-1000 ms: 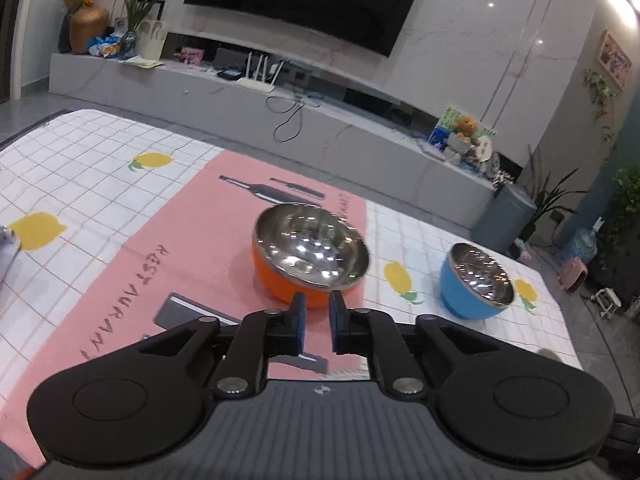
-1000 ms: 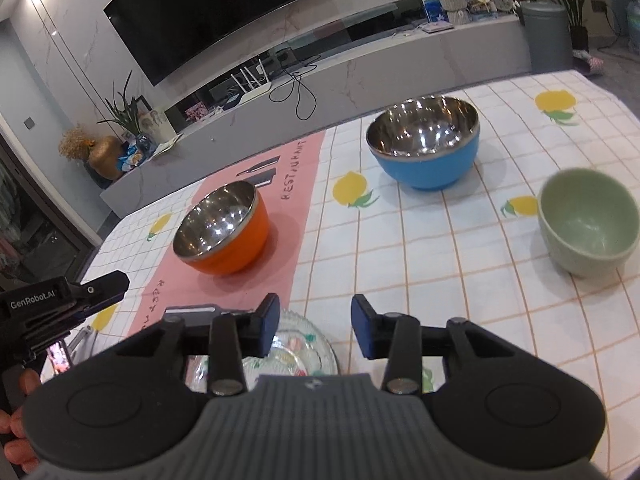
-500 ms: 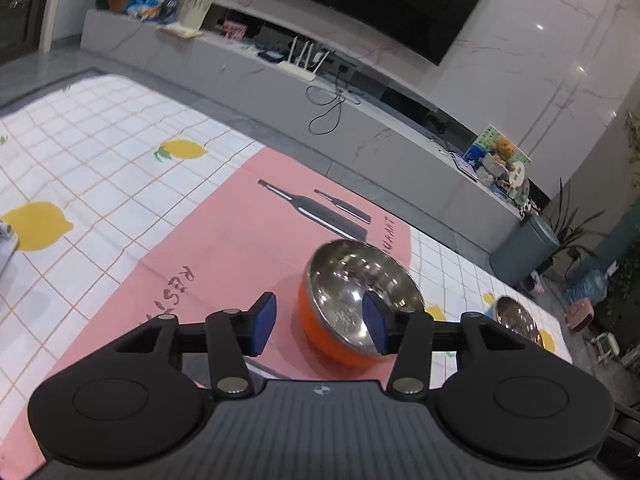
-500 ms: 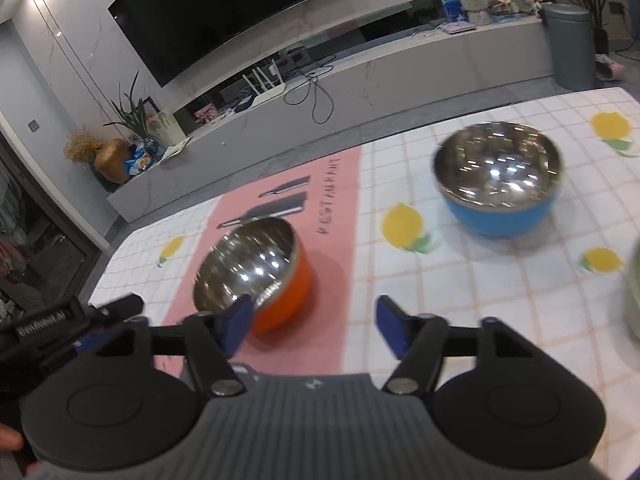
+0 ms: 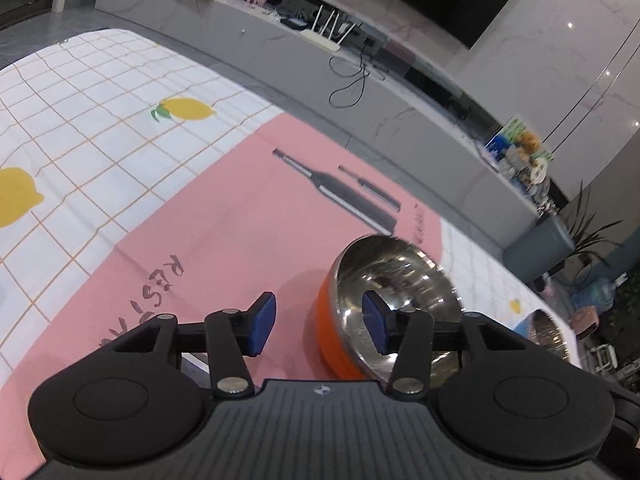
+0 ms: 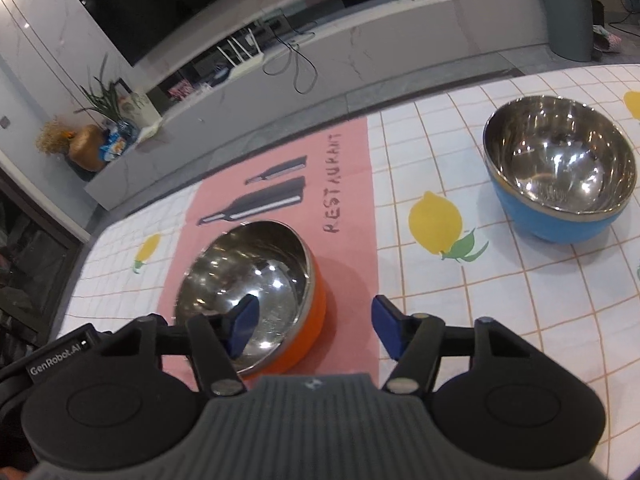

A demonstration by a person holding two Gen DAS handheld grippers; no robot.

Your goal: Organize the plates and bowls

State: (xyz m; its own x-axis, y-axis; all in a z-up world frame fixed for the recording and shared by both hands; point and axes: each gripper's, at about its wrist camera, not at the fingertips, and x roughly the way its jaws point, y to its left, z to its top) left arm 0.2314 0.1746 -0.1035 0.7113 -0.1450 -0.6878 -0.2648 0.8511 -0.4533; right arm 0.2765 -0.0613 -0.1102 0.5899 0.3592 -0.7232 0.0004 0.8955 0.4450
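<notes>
Closing on orange bowl (image 6: pixel 256 296) lower centre: both grippers, L (image 5: pixel 318 328) & R (image 6: pixel 314 330), jaws just opened, gripping nothing yet, straddling its rim — pickup looks next.

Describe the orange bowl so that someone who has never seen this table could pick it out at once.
Find the pink placemat printed with RESTAURANT, lying on the lemon-patterned tablecloth. The orange bowl stands on that mat, near the edge closest to the cameras. Both bowls have shiny steel insides, but the blue bowl stands off the mat on the white checks.
</notes>
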